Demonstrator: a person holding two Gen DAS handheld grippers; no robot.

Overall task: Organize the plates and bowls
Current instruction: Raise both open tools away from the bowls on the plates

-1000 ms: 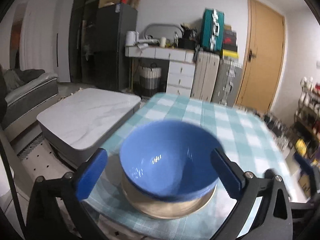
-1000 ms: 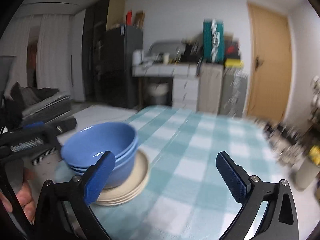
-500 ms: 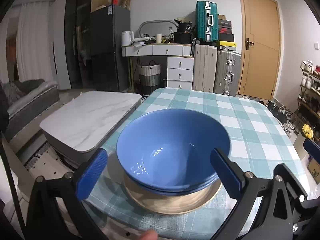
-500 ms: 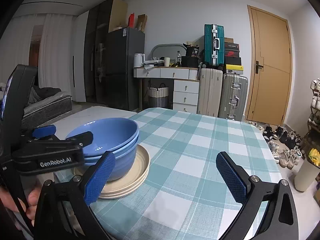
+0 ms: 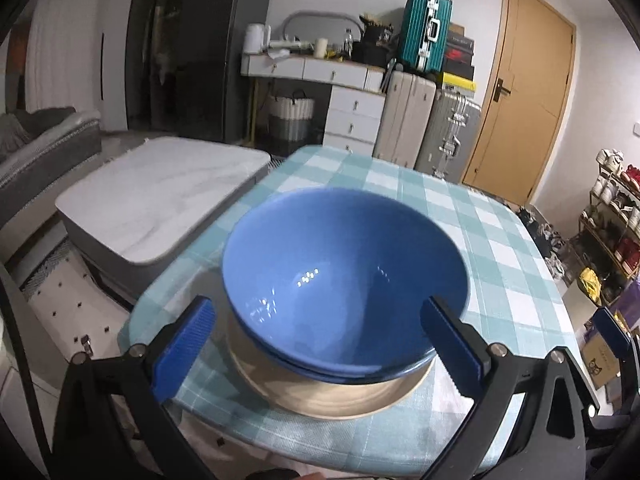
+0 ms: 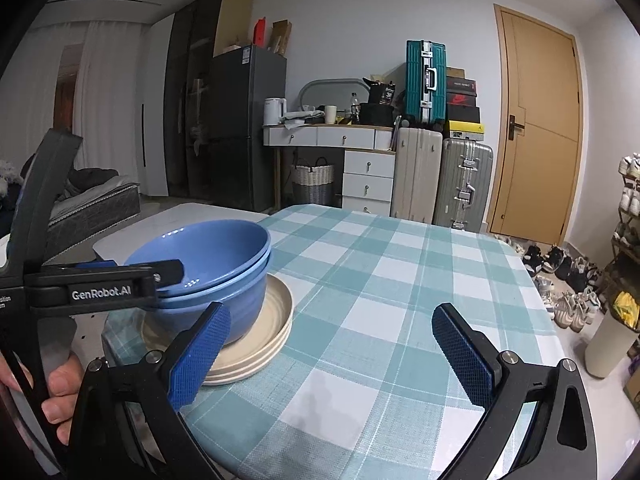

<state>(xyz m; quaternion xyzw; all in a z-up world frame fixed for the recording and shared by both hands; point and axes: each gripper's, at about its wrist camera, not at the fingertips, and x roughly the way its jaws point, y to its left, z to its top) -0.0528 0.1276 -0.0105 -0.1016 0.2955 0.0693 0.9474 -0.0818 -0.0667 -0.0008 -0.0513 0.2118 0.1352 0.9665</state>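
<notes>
Nested blue bowls (image 5: pixel 344 276) sit on a stack of beige plates (image 5: pixel 340 400) near the table's left front corner; they also show in the right wrist view, bowls (image 6: pixel 224 264) on plates (image 6: pixel 272 320). My left gripper (image 5: pixel 316 340) is open, its blue pads on either side of the bowls' near rim, holding nothing. It appears in the right wrist view as a black arm (image 6: pixel 104 284) beside the bowls. My right gripper (image 6: pixel 332 356) is open and empty, to the right of the stack above the tablecloth.
The table has a teal checked cloth (image 6: pixel 400 300). A white marble low table (image 5: pixel 160 200) stands left of it. Suitcases (image 6: pixel 440 176), drawers, a fridge and a door are at the back. Shoes (image 6: pixel 572 280) lie on the floor at right.
The left gripper has pulled back and tilted slightly, so the bowl stack sits higher between its pads. The right wrist view has steadied from blur and barely shifted.
</notes>
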